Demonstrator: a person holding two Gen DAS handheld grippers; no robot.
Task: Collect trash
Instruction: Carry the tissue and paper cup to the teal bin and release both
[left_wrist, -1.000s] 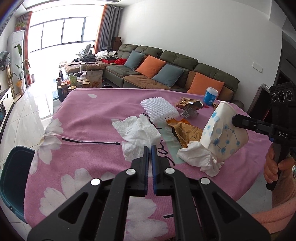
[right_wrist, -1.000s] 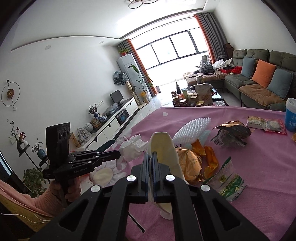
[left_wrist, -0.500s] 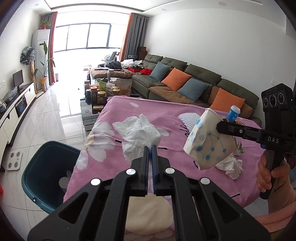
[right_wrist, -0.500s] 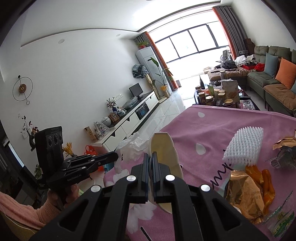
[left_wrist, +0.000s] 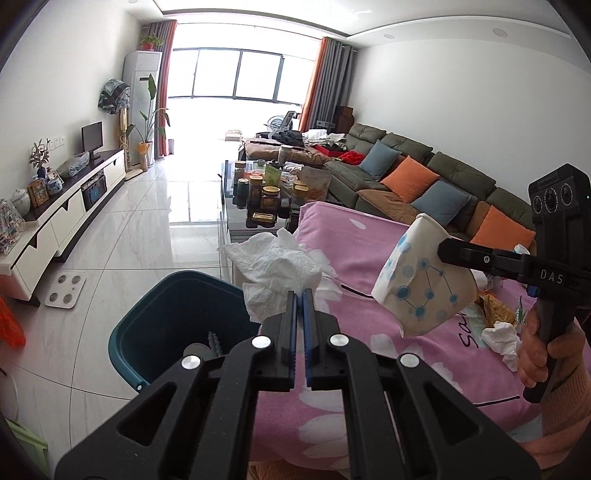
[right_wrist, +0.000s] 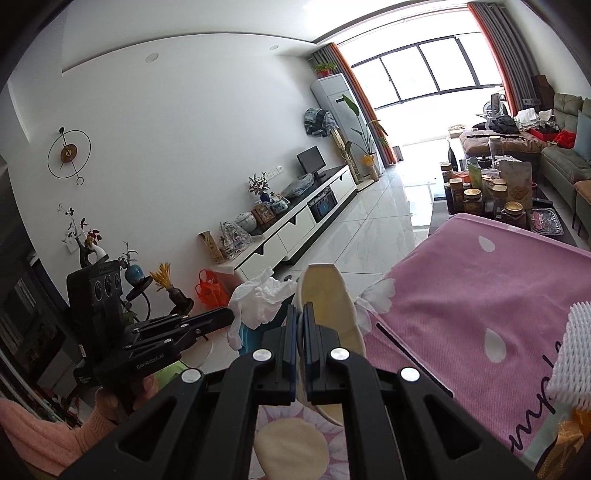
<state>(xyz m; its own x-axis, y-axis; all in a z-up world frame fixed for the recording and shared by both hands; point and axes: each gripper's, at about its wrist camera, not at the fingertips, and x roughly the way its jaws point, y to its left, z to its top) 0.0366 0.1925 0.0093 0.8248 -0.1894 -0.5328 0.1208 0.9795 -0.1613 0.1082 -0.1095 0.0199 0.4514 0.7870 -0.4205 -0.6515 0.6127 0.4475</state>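
Above the floor beside the pink-covered table (left_wrist: 369, 254), two items in transit. Item one: crumpled white tissue (left_wrist: 275, 264), clamped in the left gripper (left_wrist: 300, 295), hanging over the near rim of the teal bin (left_wrist: 147, 325). Item two: flattened paper cup with blue dot pattern (left_wrist: 424, 288), pinched by its rim in the right gripper (right_wrist: 300, 312), over the table's corner, short of the bin. Bin contents: a few small objects, too dim to identify. Outstanding on the table: another tissue (left_wrist: 502, 339), gold foil wrappers (left_wrist: 495, 314), white foam netting (right_wrist: 570, 354). Neither carried item is dropped yet. Against the earlier frames: both grippers have swung from over the tabletop toward the bin, which now fills the lower left of the left wrist view.
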